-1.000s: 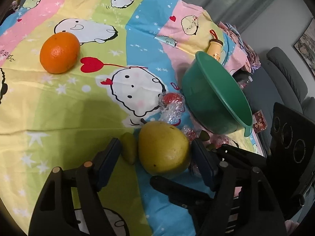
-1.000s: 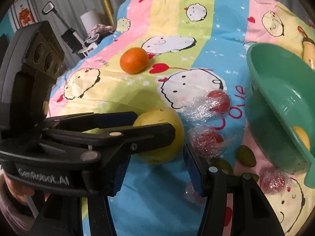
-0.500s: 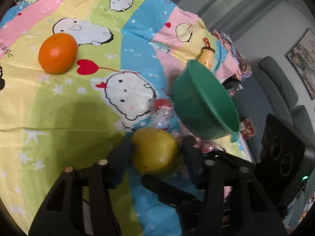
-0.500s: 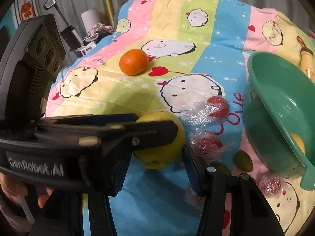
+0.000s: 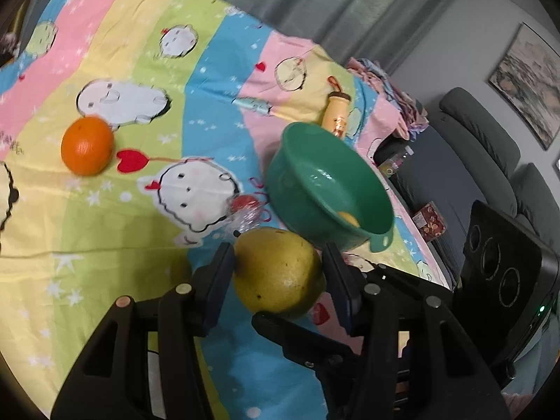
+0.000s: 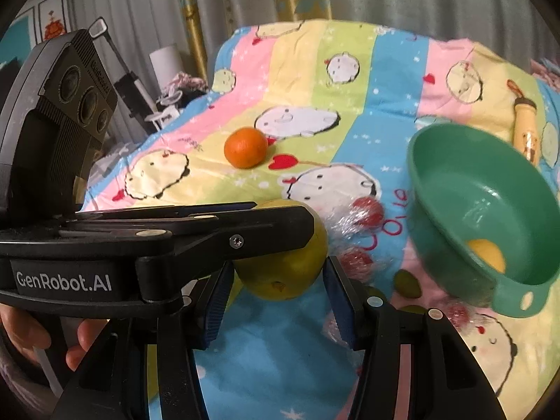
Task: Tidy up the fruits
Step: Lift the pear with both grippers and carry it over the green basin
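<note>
A: The left hand-held gripper [image 5: 278,273] has lifted the large yellow-green pear [image 5: 278,273], pads closed on its sides.
B: Beside the green plastic bowl [image 5: 371,189] now; right hand-held gripper [image 6: 276,297] open, empty.

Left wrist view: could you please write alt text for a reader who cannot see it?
The left gripper is shut on a big yellow-green fruit above a colourful cartoon cloth. Just beyond stands a green bowl holding something yellow, and an orange lies far left.
</note>
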A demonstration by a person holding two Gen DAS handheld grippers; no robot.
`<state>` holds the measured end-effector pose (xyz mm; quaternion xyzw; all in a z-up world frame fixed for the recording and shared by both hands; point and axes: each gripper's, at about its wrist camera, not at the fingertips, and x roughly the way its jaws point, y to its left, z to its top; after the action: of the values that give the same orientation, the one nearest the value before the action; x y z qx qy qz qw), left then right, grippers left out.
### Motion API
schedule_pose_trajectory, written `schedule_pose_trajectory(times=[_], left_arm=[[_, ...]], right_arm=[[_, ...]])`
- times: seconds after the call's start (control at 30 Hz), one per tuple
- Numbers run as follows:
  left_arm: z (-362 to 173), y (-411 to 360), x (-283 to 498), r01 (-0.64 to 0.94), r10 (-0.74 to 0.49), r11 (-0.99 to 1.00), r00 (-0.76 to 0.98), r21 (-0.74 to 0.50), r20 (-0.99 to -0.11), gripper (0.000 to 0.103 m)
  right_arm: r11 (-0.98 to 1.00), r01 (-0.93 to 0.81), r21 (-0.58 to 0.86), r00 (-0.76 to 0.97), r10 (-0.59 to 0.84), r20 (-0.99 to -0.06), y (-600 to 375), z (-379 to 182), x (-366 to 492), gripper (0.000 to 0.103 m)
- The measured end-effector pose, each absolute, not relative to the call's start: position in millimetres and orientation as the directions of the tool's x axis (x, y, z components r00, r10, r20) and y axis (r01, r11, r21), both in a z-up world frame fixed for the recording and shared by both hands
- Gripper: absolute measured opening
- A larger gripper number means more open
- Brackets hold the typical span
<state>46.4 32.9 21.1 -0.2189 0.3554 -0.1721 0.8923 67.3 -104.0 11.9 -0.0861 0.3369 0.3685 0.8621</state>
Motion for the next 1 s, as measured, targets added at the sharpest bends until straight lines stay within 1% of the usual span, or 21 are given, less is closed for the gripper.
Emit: schedule_pose_trajectory(times=[0.23, 0.5, 1.0], left_arm=[[33, 19, 39, 0.185, -0.446, 0.866, 0.706, -0.465, -0.550, 0.052], [35, 9, 36, 0.196, -0.459, 0.860, 0.700, -0.470, -0.547, 0.052], [56, -19, 14, 0.205, -0.399, 0.903, 0.726, -0.377, -0.561, 0.052]], right_arm=[[0.712, -0.694, 0.101, 0.521, 0.594, -0.613, -117, 23, 57, 0.055], [0.724, -0.682, 0.105, 0.534, 0.591, -0.604, -128, 24, 52, 0.055], [0.712, -0.685, 0.157, 0.527, 0.632, -0.568, -151, 35, 37, 0.055]])
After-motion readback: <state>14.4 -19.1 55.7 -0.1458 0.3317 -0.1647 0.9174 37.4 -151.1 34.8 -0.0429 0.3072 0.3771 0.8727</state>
